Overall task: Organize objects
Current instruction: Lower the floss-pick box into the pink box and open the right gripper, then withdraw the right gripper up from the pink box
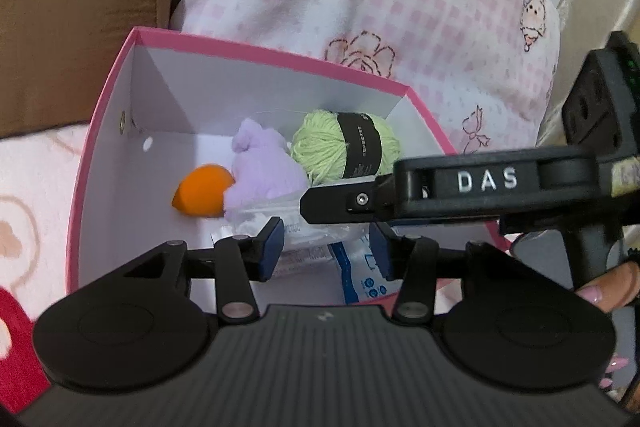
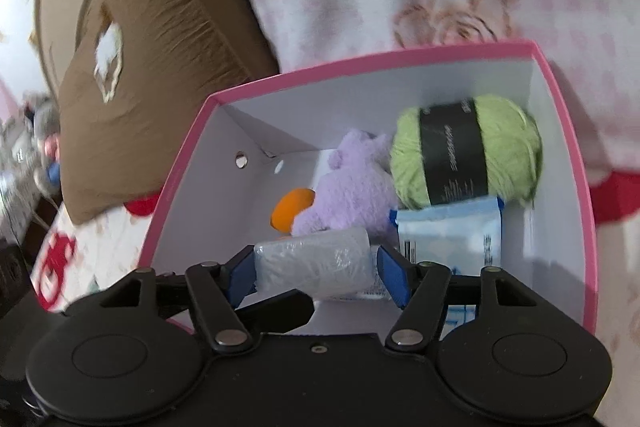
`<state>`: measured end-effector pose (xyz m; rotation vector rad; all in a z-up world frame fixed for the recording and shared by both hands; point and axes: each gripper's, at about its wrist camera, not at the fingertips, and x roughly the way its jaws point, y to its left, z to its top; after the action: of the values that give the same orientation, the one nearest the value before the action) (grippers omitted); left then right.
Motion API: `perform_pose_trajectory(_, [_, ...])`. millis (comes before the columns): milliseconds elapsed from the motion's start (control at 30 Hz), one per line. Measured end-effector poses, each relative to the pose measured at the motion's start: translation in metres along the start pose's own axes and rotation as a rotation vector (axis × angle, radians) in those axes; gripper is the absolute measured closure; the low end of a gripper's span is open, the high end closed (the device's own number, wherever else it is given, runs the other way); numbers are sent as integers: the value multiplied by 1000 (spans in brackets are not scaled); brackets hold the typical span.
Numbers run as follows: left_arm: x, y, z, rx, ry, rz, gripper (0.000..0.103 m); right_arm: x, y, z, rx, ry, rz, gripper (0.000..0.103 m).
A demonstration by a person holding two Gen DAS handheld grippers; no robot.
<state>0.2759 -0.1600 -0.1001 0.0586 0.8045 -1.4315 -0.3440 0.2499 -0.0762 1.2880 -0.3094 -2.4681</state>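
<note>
Over the pink box [image 2: 568, 131], which holds green yarn [image 2: 468, 155], the right gripper [image 2: 316, 269] has its jaws around a wrapped white roll [image 2: 316, 263], while the left gripper [image 1: 326, 247] jaws stand open and empty.

Pink box [image 2: 568, 115], white inside, open, beyond fingertips. Clear-wrapped white roll [image 2: 316, 263] lying crosswise between right gripper's blue pads [image 2: 394, 281]. Blue-white packet [image 2: 448, 235] flat, just past right pad. Green yarn ball [image 2: 468, 151], black band, farthest. Lilac plush [image 2: 348, 195] centre; orange sponge [image 2: 290, 213] left of it, touching.
</note>
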Motion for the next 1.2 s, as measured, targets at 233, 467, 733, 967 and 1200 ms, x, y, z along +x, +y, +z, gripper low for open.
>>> perform_pose_trajectory(233, [2,9,0,-6,-3,-45,55,6,-13,1,138,3,29,28])
perform_pose_trajectory(467, [12,17,-4,-66,51,-118,56,-4,-31,-1,279,-9,33,26])
perform_pose_trajectory(733, [11,6,-10,-19,30,-115,61,-7,-36,-4,316,-12,42,50])
perform_pose_trajectory(967, [10,1,-13,34,25,-69,63,6,-36,-12,297,6,-81,63])
perform_pose_trajectory(1200, [12,16,-10,8,27,-15,71,24,-32,-10,284,35,-83,63])
